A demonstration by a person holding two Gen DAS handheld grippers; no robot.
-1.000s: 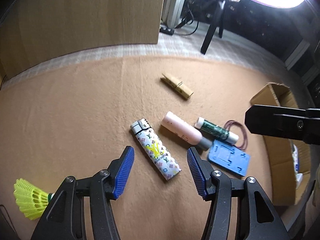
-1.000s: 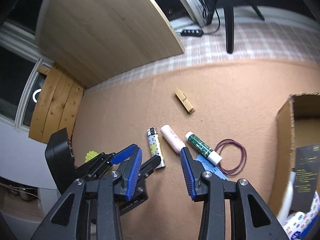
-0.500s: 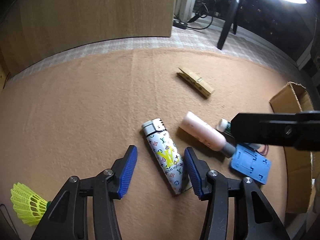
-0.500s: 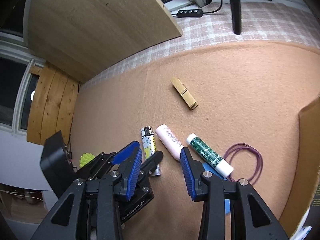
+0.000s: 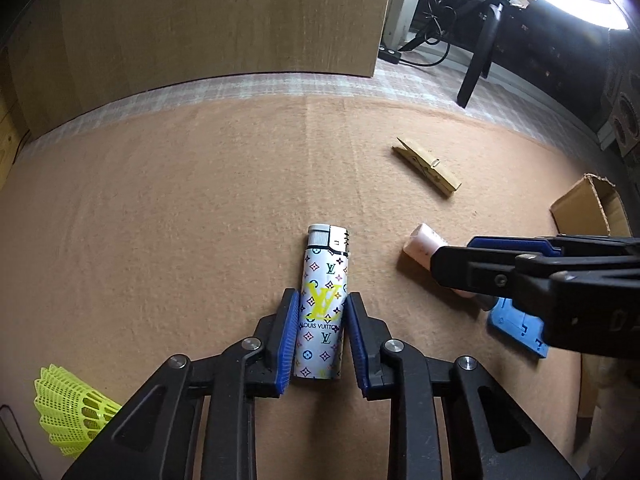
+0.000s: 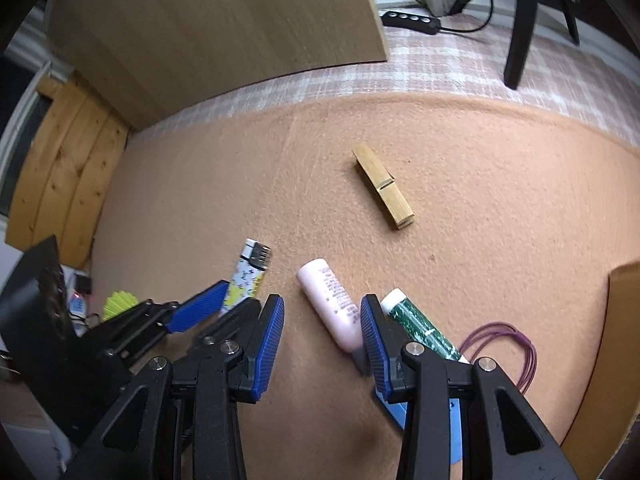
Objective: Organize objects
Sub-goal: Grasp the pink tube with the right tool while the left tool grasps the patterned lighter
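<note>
Left wrist view: our left tongs (image 5: 322,338) have just closed onto the lighter (image 5: 323,304), right tongs (image 6: 322,346) released; an off-centre grip may let it slip.

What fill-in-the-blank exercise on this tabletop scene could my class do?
1. The left gripper has the patterned ____ between its jaws.
2. The right gripper's jaws straddle the ____ tube.
3. The wooden clothespin lies on the ____ mat.
4. The yellow-green ____ lies at the bottom-left corner of the left wrist view.

Missing words: lighter; pink; orange; shuttlecock
</note>
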